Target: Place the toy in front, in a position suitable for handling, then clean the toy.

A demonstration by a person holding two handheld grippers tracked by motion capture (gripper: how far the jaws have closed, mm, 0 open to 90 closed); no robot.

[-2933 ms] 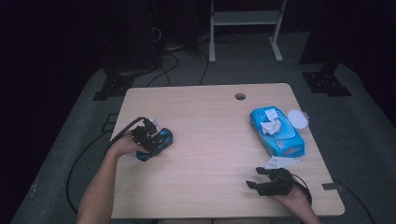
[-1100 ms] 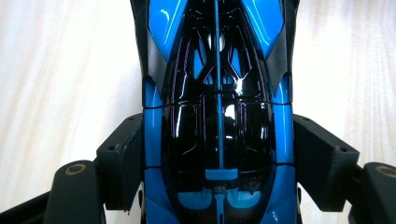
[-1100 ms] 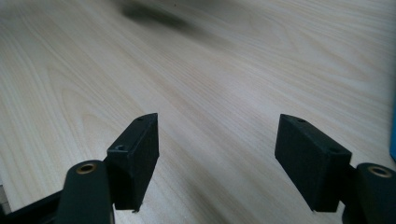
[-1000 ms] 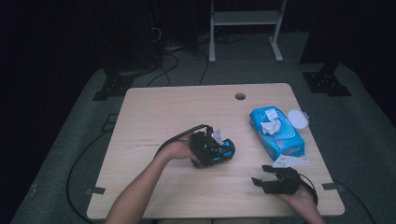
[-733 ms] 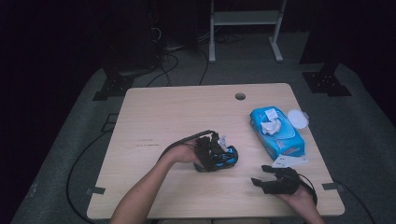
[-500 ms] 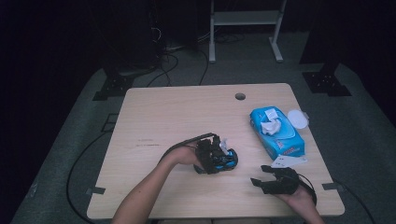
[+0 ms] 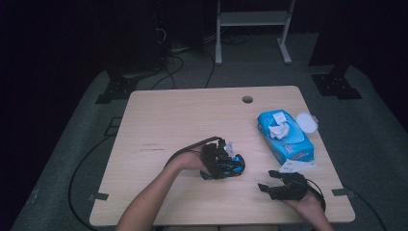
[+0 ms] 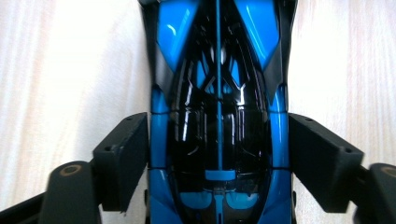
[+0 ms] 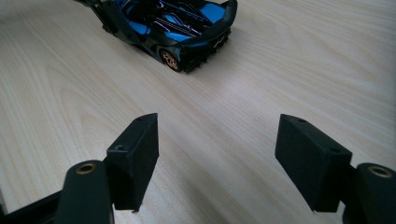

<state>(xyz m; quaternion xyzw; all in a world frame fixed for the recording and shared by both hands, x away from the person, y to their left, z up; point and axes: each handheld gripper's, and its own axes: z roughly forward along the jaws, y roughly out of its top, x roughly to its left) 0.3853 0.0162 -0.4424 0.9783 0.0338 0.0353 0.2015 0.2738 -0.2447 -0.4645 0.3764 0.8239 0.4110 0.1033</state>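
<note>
A blue and black toy car [image 7: 235, 165] stands on its wheels in the middle of the wooden table [image 7: 168, 120]. My left gripper [image 7: 229, 163] straddles the car [image 8: 218, 116] from above, and its pads [image 8: 126, 154] lie against both flanks. Those jaws have just been opening a little, with the car still between them. My right gripper [image 7: 266, 180] rests low near the front right of the table. It [image 9: 217, 158] is open with only bare wood between its jaws, and it points at the car's tail [image 9: 187, 32], a short way off.
A blue pack of wipes [image 7: 285, 136] lies at the right with a wipe poking out, its round white lid [image 7: 307, 122] beside it. A white slip of paper [image 7: 296, 166] lies just in front of the pack. A cable hole [image 7: 247, 99] sits near the far edge.
My left hand has carried the car from the table's left side to the middle, then nudged it slightly rightward. The right gripper has stayed put.
</note>
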